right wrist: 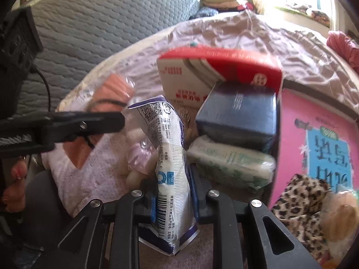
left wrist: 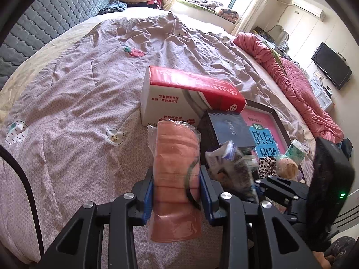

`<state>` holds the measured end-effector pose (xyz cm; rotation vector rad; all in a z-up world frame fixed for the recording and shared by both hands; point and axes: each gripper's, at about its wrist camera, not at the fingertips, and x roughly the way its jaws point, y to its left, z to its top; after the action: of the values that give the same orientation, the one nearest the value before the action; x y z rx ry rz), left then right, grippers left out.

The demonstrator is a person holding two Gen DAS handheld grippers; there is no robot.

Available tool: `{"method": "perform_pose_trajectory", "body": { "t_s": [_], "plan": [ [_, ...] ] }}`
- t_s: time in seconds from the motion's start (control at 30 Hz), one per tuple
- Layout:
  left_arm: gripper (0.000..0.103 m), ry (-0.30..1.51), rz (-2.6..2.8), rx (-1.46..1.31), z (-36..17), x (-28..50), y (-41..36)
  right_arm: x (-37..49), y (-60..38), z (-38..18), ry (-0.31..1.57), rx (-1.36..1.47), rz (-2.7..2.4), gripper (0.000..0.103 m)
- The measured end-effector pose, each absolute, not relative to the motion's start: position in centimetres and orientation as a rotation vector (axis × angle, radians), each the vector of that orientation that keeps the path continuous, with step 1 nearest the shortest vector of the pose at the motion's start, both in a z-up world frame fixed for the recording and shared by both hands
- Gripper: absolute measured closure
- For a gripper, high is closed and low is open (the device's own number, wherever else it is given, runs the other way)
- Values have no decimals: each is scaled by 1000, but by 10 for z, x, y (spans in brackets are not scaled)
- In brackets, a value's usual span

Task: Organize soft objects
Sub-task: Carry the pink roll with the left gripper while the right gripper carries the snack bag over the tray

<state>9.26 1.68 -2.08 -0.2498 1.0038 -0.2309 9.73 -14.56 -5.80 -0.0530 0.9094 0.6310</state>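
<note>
Quilted bedspread carries a red-and-white carton beside a dark tray. My left tongs clamp a bagged pink towel roll upright above the bedspread. My right tongs grip a white printed packet near the tray.

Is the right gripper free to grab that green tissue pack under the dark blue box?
Probably not: the right gripper is already shut on the white packet.

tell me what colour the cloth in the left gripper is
Salmon pink cloth, in clear wrap; left wrist view.
</note>
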Motion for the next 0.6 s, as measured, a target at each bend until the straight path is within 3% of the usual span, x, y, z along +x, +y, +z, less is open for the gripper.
{"method": "perform_pose_trajectory", "body": {
  "t_s": [0.6],
  "plan": [
    [67,934,-268,-210,23,72,-25,83,-218,11,765,115,538,80]
  ]
}}
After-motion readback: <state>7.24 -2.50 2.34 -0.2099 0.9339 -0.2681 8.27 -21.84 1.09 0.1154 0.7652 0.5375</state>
